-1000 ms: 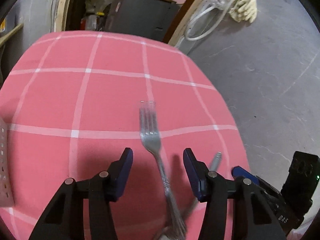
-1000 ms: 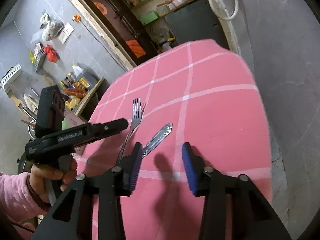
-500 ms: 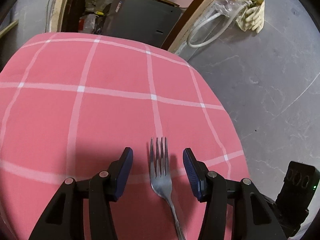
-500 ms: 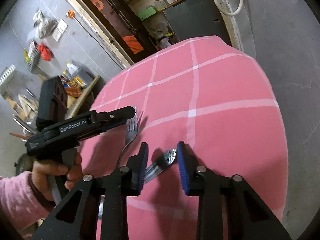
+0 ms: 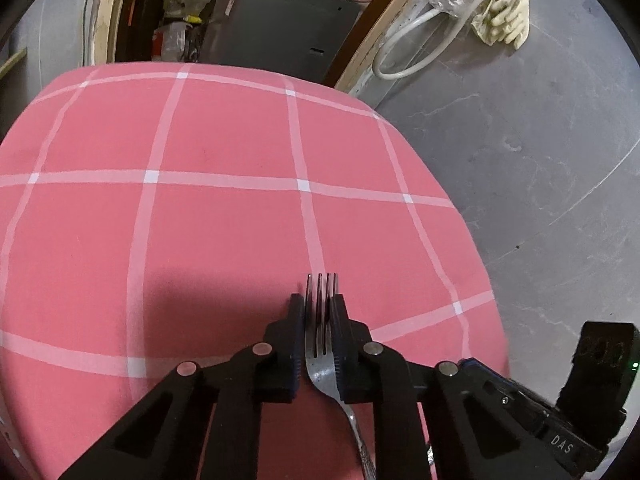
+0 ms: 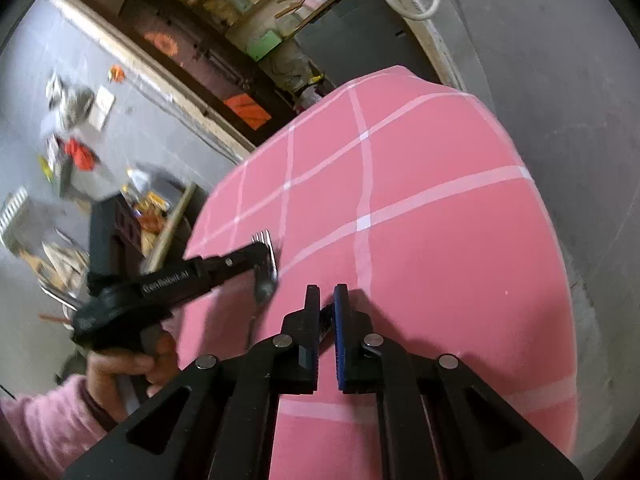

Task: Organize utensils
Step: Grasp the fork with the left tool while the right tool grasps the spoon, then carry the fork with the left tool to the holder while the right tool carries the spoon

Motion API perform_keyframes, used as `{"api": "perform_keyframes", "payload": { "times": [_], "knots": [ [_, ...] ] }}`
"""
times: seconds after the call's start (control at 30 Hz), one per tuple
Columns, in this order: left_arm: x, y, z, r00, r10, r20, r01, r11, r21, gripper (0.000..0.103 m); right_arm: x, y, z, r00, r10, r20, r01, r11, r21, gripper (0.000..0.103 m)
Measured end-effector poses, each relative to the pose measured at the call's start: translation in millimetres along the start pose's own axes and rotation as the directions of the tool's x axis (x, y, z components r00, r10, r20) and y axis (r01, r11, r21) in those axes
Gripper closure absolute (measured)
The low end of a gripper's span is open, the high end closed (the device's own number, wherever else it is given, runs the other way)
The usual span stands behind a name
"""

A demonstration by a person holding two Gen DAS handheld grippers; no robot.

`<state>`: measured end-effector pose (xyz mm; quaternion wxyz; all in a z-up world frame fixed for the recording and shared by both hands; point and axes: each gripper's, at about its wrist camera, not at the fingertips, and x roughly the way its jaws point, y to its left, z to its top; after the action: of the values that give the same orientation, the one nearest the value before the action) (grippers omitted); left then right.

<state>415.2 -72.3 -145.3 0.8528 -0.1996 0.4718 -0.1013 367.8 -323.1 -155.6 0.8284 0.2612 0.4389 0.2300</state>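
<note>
Clamping the fork (image 5: 320,364) across its head, the left gripper (image 5: 318,312) has both pads pressed against the outer tines, whose 4 tips poke out just past the fingertips. The fork's neck runs back between the fingers and its handle is cut off at the bottom edge of the left wrist view. In the right wrist view the same fork (image 6: 267,272) shows blurred at the tip of the left gripper (image 6: 262,258), so its tines are hard to count there.

The right gripper (image 6: 327,300) has its jaws drawn nearly together on a thin metal handle (image 6: 326,316) — only a dark sliver of it shows between the blue pad and the black finger, and what utensil it belongs to cannot be told. Its other end is hidden under the gripper body.

Both tools sit over the pink checked tablecloth (image 5: 200,220), near its right edge. A hand in a pink sleeve (image 6: 132,364) grips the left tool's handle — partly blurred. Beyond the cloth lie grey floor, a coiled white hose (image 5: 404,52) and cluttered shelves (image 6: 256,12), all smeared by the lens.
</note>
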Motion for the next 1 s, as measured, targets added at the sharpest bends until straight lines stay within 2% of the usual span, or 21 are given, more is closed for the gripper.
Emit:
{"api": "perform_keyframes", "payload": {
  "times": [0.17, 0.4, 0.63, 0.8, 1.0],
  "knots": [
    [-12, -4, -3, 1.000, -0.030, -0.010, 0.030, 1.000, 0.006, 0.100, -19, 8, 0, 0.998, 0.042, 0.046, -0.043, 0.998, 0.040, 0.100],
    [-36, -14, -10, 0.999, -0.051, -0.001, 0.050, 0.998, 0.045, 0.100, -50, 28, 2, 0.994, 0.036, 0.104, -0.038, 0.999, 0.013, 0.101],
    [-91, -33, -20, 0.991, -0.017, 0.133, -0.001, 0.991, 0.131, 0.100, -97, 62, 7, 0.978, -0.019, 0.206, 0.039, 0.995, -0.090, 0.101],
    [-136, -48, -29, 0.964, 0.016, 0.264, -0.070, 0.978, 0.199, 0.100, -130, 89, 13, 0.959, -0.042, 0.279, 0.089, 0.984, -0.156, 0.101],
    [-191, -62, -33, 0.905, 0.069, 0.419, -0.190, 0.948, 0.256, 0.100, -156, 116, 21, 0.945, -0.038, 0.325, 0.111, 0.971, -0.211, 0.101]
  ]
}}
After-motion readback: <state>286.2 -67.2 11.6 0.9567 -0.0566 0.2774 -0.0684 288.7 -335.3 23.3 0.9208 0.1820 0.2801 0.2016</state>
